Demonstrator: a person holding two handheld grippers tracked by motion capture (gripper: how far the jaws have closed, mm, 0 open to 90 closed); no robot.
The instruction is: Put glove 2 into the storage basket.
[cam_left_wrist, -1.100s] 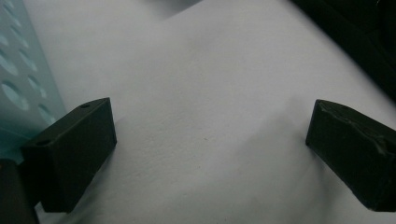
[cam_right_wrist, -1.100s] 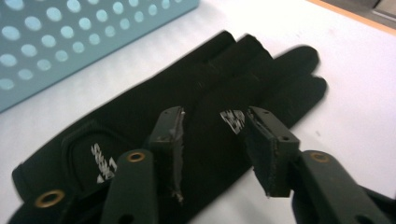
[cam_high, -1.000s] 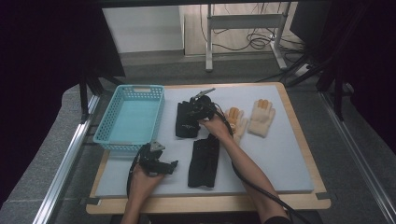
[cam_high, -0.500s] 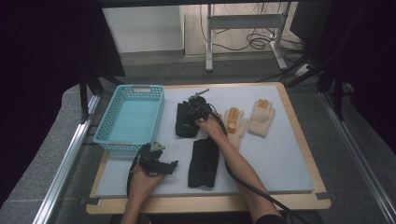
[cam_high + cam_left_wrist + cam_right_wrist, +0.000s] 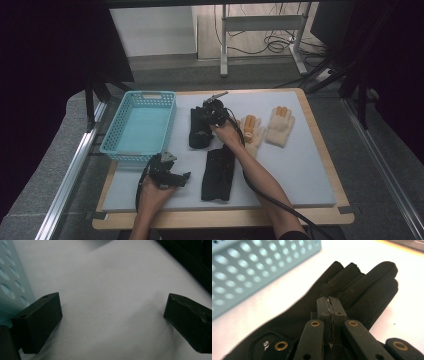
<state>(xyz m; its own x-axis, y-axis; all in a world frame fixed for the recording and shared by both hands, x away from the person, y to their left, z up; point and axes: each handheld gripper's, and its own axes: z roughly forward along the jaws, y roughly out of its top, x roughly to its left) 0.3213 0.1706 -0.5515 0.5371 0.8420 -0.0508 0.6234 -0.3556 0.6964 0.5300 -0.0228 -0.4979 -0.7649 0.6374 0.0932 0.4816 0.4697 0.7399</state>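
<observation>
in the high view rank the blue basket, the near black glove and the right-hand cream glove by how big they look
1. blue basket, clearly largest.
2. near black glove.
3. right-hand cream glove, smallest, though it lies farther from the camera, so the gap with the black glove is unsure.

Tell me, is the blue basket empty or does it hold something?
Empty. The high view shows the blue basket with a bare floor; all four gloves lie outside it on the mat.

- The basket (image 5: 139, 126) sits at 10 o'clock on the counter (image 5: 300, 175).
- One glove (image 5: 199, 131) lies just at its 3 o'clock side.
- A second glove (image 5: 219, 173) lies at 6 o'clock from the first.
- Two more gloves (image 5: 251, 134) (image 5: 279, 126) lie side by side at 3 o'clock.
</observation>
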